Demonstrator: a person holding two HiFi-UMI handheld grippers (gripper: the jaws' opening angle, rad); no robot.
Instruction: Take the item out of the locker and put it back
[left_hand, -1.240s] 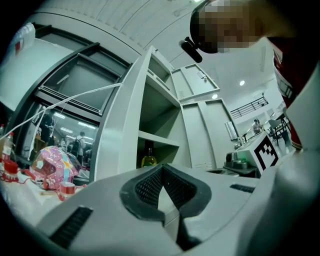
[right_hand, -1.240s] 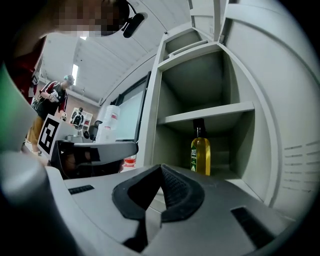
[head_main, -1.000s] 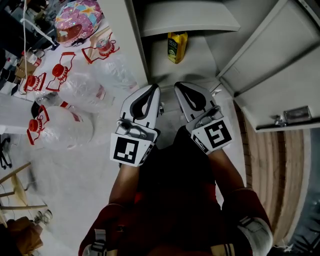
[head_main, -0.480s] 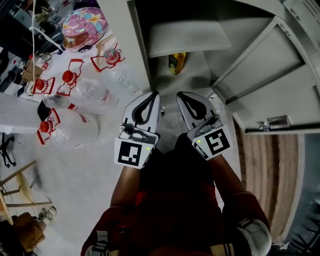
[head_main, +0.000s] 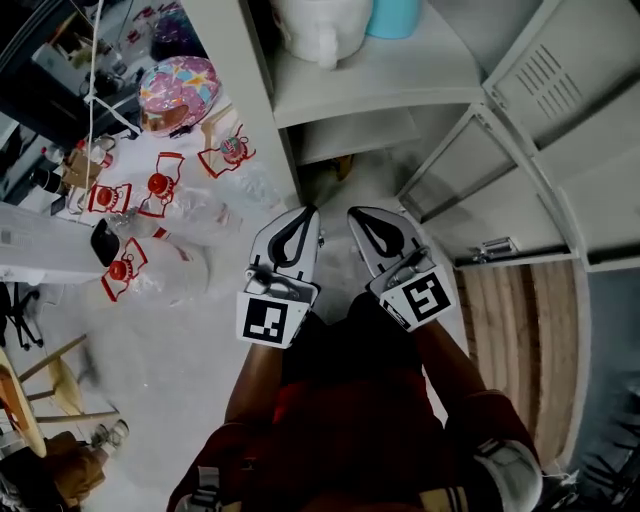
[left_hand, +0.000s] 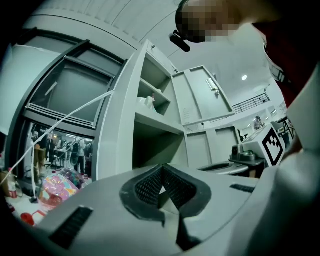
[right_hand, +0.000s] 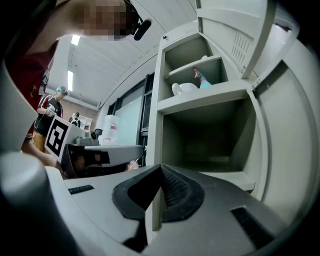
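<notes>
The grey locker (head_main: 400, 80) stands open in front of me. On its upper shelf sit a white jug (head_main: 318, 25) and a teal item (head_main: 400, 15); the right gripper view shows them too, the white jug (right_hand: 184, 88) beside the teal item (right_hand: 204, 80). Deep in the compartment below, a small yellowish item (head_main: 343, 166) shows dimly. My left gripper (head_main: 308, 212) and right gripper (head_main: 356, 214) are side by side before the locker's lower opening, both shut and holding nothing. The left gripper (left_hand: 162, 166) faces the locker's left wall. The right gripper (right_hand: 160, 166) faces a bare middle compartment.
Two locker doors hang open at the right, an upper door (head_main: 560, 110) and a lower door (head_main: 470, 190) with a latch (head_main: 497, 246). Clear water bottles with red handles (head_main: 160, 190) and a pink patterned ball (head_main: 180, 90) lie on the floor at the left.
Both grippers have risen together, still shut. The upper shelf with the white jug has come into the head view, and the yellow item has sunk back into shadow.
</notes>
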